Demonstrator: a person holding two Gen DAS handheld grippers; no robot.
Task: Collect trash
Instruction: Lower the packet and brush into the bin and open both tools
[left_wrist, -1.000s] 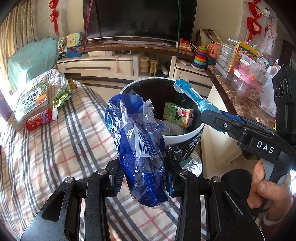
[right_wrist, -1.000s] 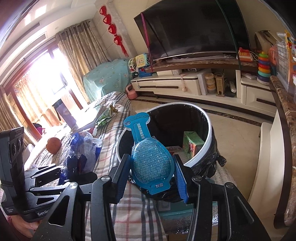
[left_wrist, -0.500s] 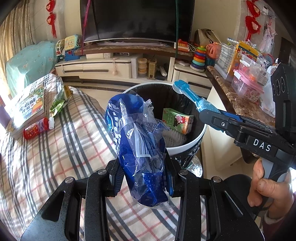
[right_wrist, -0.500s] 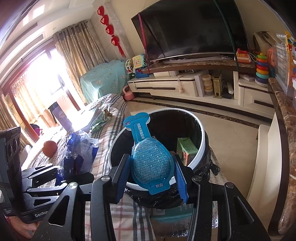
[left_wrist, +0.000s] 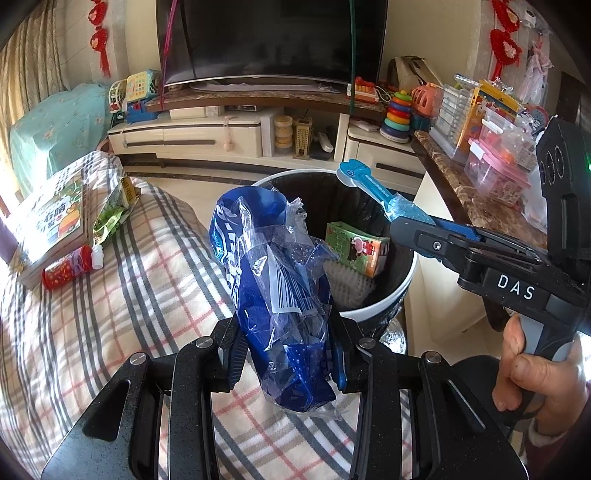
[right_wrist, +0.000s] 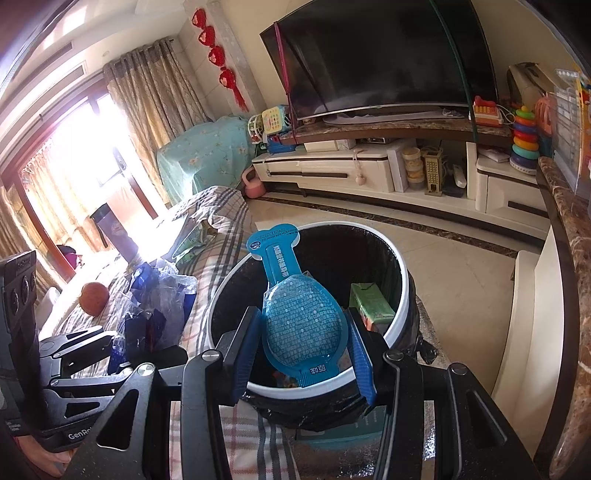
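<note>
Left gripper (left_wrist: 286, 363) is pinching the crumpled blue plastic wrapper (left_wrist: 273, 291) between its pads, the wrapper standing up out of the jaws just short of the near rim of the trash bin (left_wrist: 399, 291), over the plaid cloth (left_wrist: 110, 314). Right gripper (right_wrist: 301, 354) is clamped on the blue paddle-shaped packet (right_wrist: 301, 317), handle end pointing up and away, held right over the bin's open mouth (right_wrist: 402, 291). Two pieces of trash in hand, one per gripper. Inside the bin, one green carton (left_wrist: 356, 249) and one white foam net (left_wrist: 349, 286) lie against the black liner; the right wrist view catches only the carton (right_wrist: 369, 299), the net is hidden behind the packet. Only the left view shows a hand (left_wrist: 535, 373) on the right gripper's grip, plus one red bottle (left_wrist: 68, 267), one green pouch (left_wrist: 110, 216) and a book (left_wrist: 55, 221) on the cloth. Only the right view shows one orange ball (right_wrist: 94, 298) and one dark cup (right_wrist: 114, 230) by the bright window
</note>
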